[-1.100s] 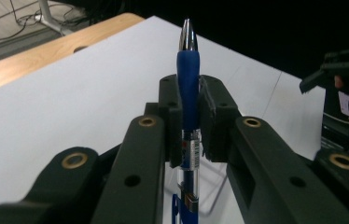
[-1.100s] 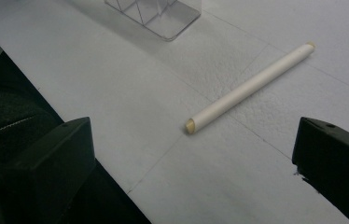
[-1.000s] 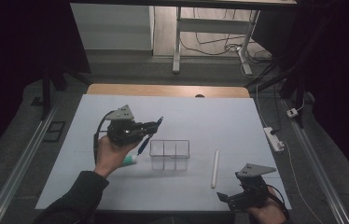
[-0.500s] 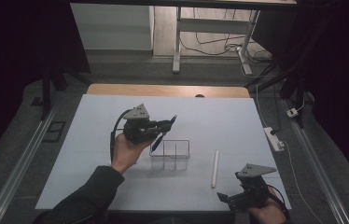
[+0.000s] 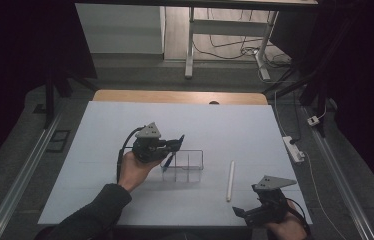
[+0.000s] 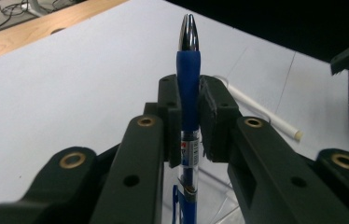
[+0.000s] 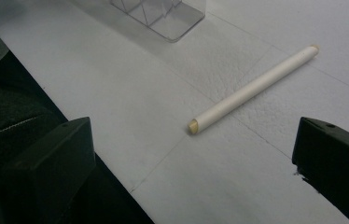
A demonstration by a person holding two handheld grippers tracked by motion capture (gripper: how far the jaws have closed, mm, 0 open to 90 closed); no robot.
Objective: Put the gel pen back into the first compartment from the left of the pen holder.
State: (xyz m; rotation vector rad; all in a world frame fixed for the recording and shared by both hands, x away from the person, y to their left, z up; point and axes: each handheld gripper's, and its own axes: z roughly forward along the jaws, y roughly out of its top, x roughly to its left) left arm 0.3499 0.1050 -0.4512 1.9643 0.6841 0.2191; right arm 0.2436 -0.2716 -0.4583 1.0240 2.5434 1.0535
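At six o'clock on the white table (image 5: 95, 165), the right gripper (image 5: 247, 214) waits at the near edge, jaws spread wide with nothing between them. Just beyond it, toward twelve, lies a white stick (image 5: 230, 180), flat on the sheet. Further in, at ten o'clock from that stick, the left gripper (image 5: 177, 143) clamps a blue pen (image 6: 189, 88) between its pads, silver tip raised, the lower end dipping at the left cell of the clear organizer (image 5: 195, 160). To seat it well, I judge the lower end should be centred over one compartment, clear of the dividers, and lowered gently before the jaws part, so the light box does not slide.
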